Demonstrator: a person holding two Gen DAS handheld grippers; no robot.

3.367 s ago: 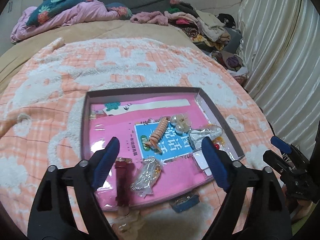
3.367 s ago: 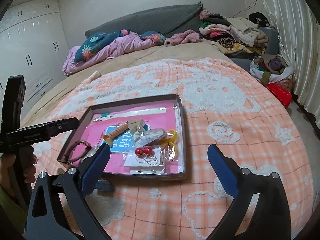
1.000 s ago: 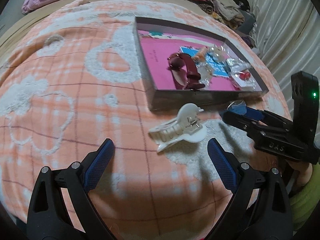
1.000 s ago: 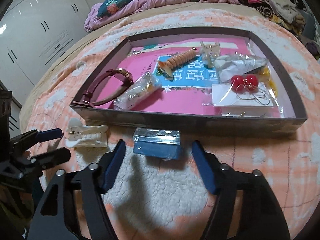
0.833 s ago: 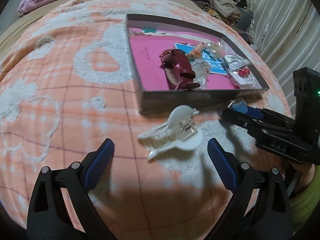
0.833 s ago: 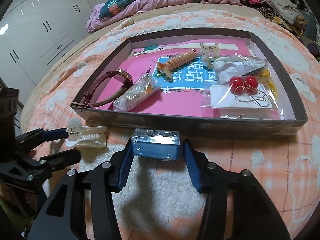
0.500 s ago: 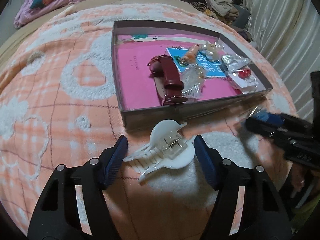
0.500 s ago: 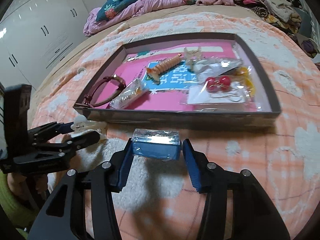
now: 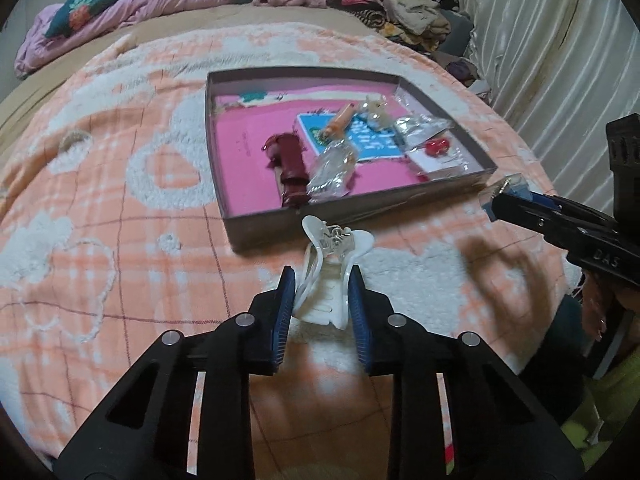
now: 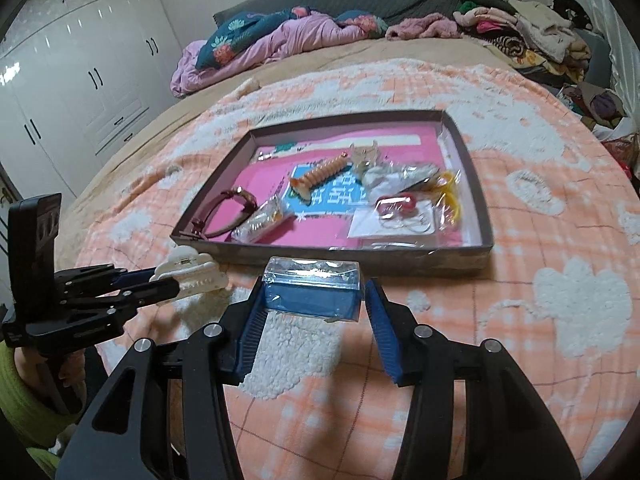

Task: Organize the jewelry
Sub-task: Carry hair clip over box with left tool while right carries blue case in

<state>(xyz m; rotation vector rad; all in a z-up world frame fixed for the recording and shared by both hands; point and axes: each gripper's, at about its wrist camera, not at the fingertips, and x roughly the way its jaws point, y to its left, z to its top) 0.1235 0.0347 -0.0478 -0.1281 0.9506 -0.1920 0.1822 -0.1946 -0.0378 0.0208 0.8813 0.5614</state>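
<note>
My left gripper (image 9: 322, 280) has its jaws closing, and the blue pads press on a white hair claw clip (image 9: 334, 304), held just above the blanket in front of the tray. My right gripper (image 10: 314, 292) is shut on a small blue box in clear wrap (image 10: 314, 300), also lifted off the blanket. A shallow brown tray with a pink floor (image 9: 260, 228) lies beyond both. It holds a maroon strap (image 9: 290, 172), an orange spiral hair tie (image 10: 320, 172), red bead earrings on a card (image 10: 394, 204) and several clear bags. In the right wrist view the left gripper (image 10: 160, 280) holds the clip (image 10: 192, 272) at left.
An orange and white fleece blanket (image 9: 120, 200) covers the bed. Rumpled pink and teal bedding (image 10: 280, 36) and piled clothes (image 10: 532, 32) lie at the far end. A curtain (image 9: 560, 40) hangs at right and white wardrobes (image 10: 72, 80) stand at left. A hand in a yellow-green sleeve (image 9: 600, 420) holds the right gripper.
The left jaws closed from wide open onto the white clip and lifted it. The right gripper closed on the blue box and raised it off the blanket.
</note>
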